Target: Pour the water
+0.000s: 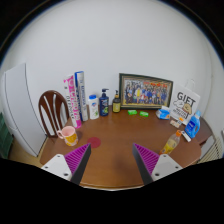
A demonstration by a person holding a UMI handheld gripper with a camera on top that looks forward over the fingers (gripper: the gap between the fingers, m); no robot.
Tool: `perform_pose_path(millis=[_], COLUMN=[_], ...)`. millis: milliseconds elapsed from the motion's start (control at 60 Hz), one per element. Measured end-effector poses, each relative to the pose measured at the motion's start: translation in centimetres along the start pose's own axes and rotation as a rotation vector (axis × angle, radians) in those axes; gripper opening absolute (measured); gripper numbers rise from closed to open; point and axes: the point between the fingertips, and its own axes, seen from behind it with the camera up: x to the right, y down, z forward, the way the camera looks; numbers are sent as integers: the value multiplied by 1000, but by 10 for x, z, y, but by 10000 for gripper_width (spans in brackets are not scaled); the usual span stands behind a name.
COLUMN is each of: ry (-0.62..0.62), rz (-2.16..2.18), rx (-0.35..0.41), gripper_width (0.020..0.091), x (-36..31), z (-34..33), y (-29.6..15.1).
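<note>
Presently, from the left: a wooden chair [50, 108] stands at the bench's [112, 150] far left corner. Just beside it on the bench sits a pink cup [69, 133], just ahead of the left finger. Behind it are tall upright boxes [76, 98] and several bottles [98, 105] against the wall. A framed picture [145, 92] leans at the centre, with 2 small green items [139, 112] before it. To the right stands a white bag [186, 104], and an orange bottle [172, 143] sits just ahead of the right finger. The hand-held gripper [112, 160] is spread wide, holding nothing; its purple pads [79, 157] face each other over bare wood.
</note>
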Motion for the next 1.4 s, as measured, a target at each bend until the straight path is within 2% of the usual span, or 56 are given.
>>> perform_pose_path(millis=[150,583,933,983,1017,1083,1117,1150,1183,1217,1233,1267,1283,1400], ry=[29,104,76,68,64,54,33,35,35,36,38,44,45,79], rz=[9,23,27,26,25,27,27,30,20,13,10,9,6,-54], rx=[-16,21,81,79,78,93,114,109,115,117,118,118,119,121], gripper_width=[857,857,852,821,768,533,450,445,387,385,337,325,294,266], x=[39,254,327,327,328,328,330,325,325,324,324,324,326,323], z=[7,82,203,215,221,229,233,232,232,231,231,231,232,230], y=[22,122,115,116,117,115,114,113,112,111,112,111,111,105])
